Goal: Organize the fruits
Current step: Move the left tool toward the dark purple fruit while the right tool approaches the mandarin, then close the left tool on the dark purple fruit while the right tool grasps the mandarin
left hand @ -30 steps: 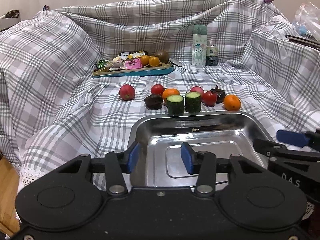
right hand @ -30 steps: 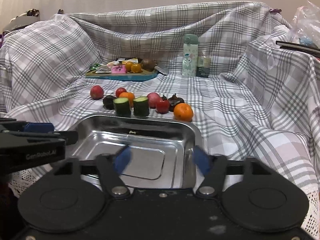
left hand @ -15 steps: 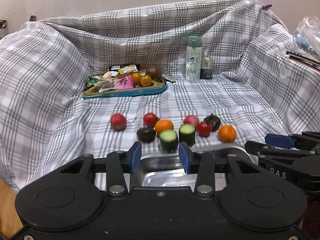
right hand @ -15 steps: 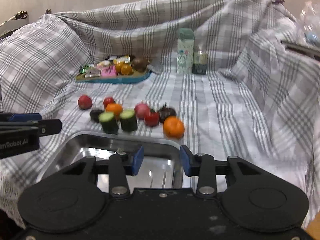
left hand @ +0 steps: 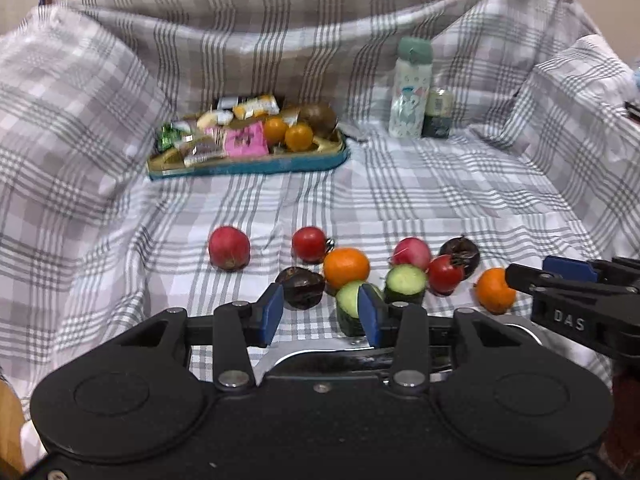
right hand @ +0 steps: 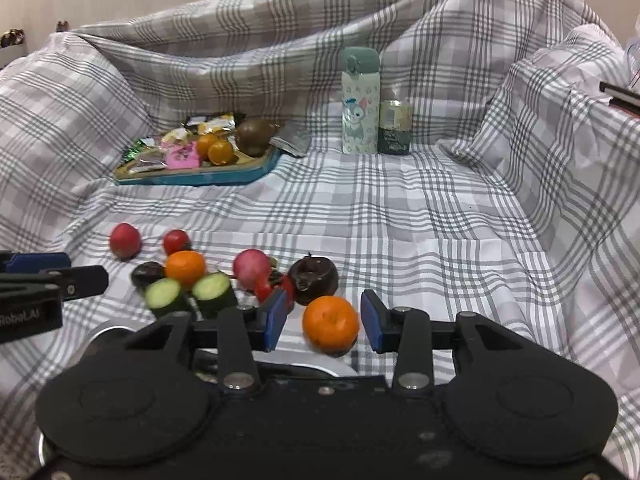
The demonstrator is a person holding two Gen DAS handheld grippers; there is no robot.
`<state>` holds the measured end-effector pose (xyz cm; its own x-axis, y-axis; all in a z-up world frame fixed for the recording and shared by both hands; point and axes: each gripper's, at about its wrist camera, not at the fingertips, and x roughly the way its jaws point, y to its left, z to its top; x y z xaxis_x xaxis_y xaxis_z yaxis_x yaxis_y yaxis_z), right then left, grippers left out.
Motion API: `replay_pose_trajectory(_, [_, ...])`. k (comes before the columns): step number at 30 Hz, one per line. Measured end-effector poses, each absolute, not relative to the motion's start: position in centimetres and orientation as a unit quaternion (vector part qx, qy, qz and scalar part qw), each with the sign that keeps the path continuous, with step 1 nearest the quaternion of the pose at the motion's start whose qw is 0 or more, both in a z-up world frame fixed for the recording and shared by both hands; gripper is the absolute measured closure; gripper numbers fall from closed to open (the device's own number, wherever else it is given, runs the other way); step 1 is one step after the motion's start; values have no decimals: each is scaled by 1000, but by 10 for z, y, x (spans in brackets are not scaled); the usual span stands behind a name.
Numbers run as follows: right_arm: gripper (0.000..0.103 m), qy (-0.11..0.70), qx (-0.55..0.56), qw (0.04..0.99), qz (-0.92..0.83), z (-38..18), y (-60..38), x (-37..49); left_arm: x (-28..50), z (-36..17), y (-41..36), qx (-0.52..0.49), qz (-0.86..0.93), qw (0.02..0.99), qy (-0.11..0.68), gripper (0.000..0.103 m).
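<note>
The right claw is wide and holds nothing, with the orange sitting between its 2 blue pads. Go slow, then squeeze softly. The left claw is wide too, with the dark fruit at 12 o'clock.

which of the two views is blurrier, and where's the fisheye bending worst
Left wrist view: soft all over, the snack tray and water bottle smeared, as if by motion. Right wrist view: sharper at the back, the bottle's cartoon print readable, but the near cucumber pieces blur. In both, the plaid cloth lines bow most toward the edges, and dark vignetting clips the corners.
</note>
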<state>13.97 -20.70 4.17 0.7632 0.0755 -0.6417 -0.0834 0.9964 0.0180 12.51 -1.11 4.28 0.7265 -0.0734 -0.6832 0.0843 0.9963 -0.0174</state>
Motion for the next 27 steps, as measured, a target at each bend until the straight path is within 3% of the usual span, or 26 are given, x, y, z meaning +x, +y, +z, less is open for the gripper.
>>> replay_pose_trajectory(9, [60,348,3,936,51,19,-210,157,154,18,-3,20,-44,923,382,54])
replay_pose_trajectory(20, [56,343,16,938,45,8,-215,164,172,-1,23,-61,-51,920,383,54])
replay_pose_trajectory(27, [54,363,26,930,52,2,-213,170,175,-6,13,-34,-47,923,380,49])
